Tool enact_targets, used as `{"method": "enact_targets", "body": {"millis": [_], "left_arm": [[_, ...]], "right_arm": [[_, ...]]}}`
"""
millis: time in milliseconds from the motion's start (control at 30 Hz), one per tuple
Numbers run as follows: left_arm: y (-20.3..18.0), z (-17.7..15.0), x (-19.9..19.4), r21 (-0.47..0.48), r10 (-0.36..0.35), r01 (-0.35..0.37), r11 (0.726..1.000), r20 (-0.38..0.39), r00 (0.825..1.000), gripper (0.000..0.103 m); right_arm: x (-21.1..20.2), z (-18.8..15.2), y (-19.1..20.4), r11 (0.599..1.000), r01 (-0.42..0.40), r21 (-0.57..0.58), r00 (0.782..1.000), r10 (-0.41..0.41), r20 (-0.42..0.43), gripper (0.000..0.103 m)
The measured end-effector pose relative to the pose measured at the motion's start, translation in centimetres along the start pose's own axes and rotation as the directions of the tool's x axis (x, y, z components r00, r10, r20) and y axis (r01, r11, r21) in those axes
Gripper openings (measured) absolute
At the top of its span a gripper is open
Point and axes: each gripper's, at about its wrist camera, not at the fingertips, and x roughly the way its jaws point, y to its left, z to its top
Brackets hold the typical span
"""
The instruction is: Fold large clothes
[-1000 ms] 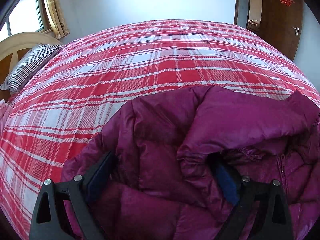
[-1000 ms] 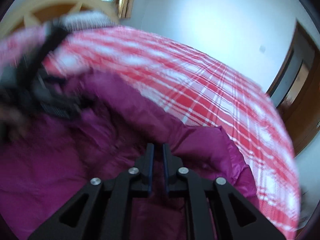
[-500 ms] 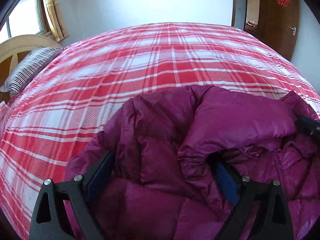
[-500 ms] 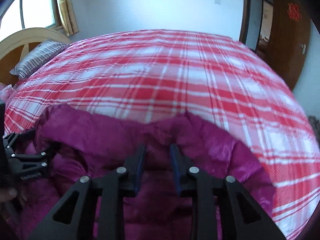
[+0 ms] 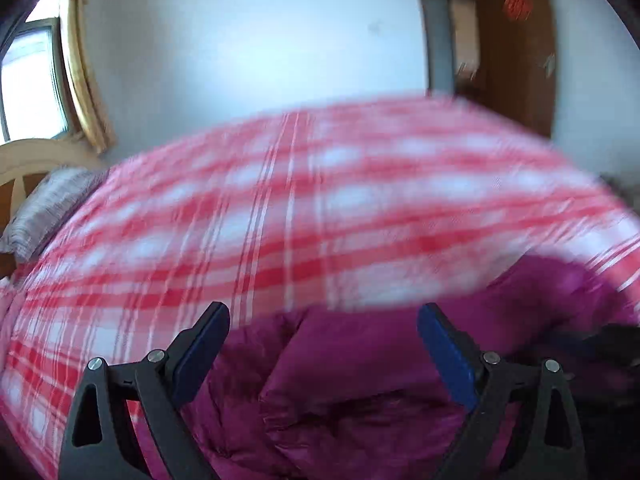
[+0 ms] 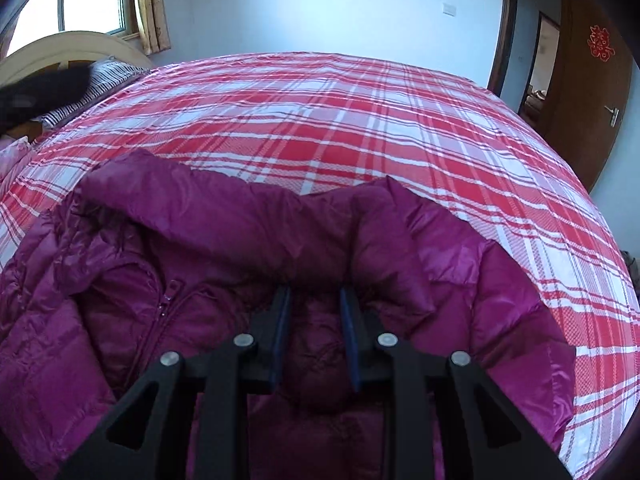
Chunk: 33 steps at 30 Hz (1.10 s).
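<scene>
A magenta down jacket point(image 6: 224, 248) lies on the red and white plaid bed point(image 6: 320, 120). Its zipper point(image 6: 166, 300) shows at the left, and its hood or collar edge runs along the far side. My right gripper point(image 6: 315, 300) sits low over the jacket's middle with its jaws partly apart around a puffy fold of the fabric. My left gripper point(image 5: 323, 316) is wide open and empty, lifted above the jacket point(image 5: 380, 380); this view is motion-blurred. A dark blurred shape at the right wrist view's left edge point(image 6: 36, 92) is likely the left gripper.
A striped pillow point(image 6: 104, 76) lies by the wooden headboard point(image 6: 60, 46) at the far left. A window with yellow curtains point(image 6: 150, 4) is behind it. A brown door point(image 6: 592, 80) stands at the right. The plaid bed surface stretches beyond the jacket.
My left gripper has lifted off the jacket and swung left. My right gripper's jaws have opened wider, from shut to partly apart, and its view has steadied over the jacket.
</scene>
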Motion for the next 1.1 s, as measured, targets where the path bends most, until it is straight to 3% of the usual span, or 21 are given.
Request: {"method": "enact_targets", "body": {"millis": [33,67,167,233,367,533,633,700,1100], "left_arm": [[0.2,-0.8,1.7,-0.007,0.01,-0.011,1.0,-0.06,0.998,0.095],[0.9,-2.0,3.6,-0.046,-0.029,0.023,0.999,-0.13,0.991,0.096],[2.4,-2.3,3.6,-0.135,-0.097,0.083,0.987,-0.102,0.99,0.096],[2.2,-2.4,3.7,-0.132,-0.096,0.082,0.988,-0.102,0.99,0.097],[2.0,-2.5,3.7,-0.131,-0.089,0.077,0.988,-0.088,0.992,0.097],[2.3,-2.8,3.6,-0.148,-0.11,0.097,0.984,-0.084,0.99,0.097],[2.6,-2.9,3.8,-0.159,-0.125,0.111,0.981,-0.085,0.988,0.099],[2.4,-2.9,3.9,-0.154,-0.119,0.104,0.983,-0.093,0.989,0.099],[2.0,-2.9,4.1,-0.136,-0.094,0.081,0.987,-0.093,0.991,0.101]], "right_arm": [[-0.1,0.0,0.0,1.0,-0.001,-0.002,1.0,0.001,-0.001,0.028],[-0.2,0.0,-0.1,1.0,-0.007,0.0,1.0,0.007,0.0,0.028],[-2.3,0.1,-0.9,0.998,-0.058,0.036,0.997,0.056,0.049,0.028],[-5.3,0.7,-1.9,0.99,-0.117,0.079,0.984,0.105,0.141,0.028],[-8.4,3.7,-3.2,0.976,-0.148,0.16,0.961,0.104,0.257,0.027],[-4.0,5.5,-3.0,0.977,-0.1,0.189,0.986,0.072,0.15,0.027],[-0.3,3.4,-2.2,0.988,-0.048,0.144,0.999,0.045,0.024,0.024],[1.0,1.7,-2.1,0.991,-0.041,0.126,0.999,0.043,-0.018,0.021],[1.4,0.8,-2.3,0.99,-0.032,0.138,0.999,0.033,-0.003,0.02]]}}
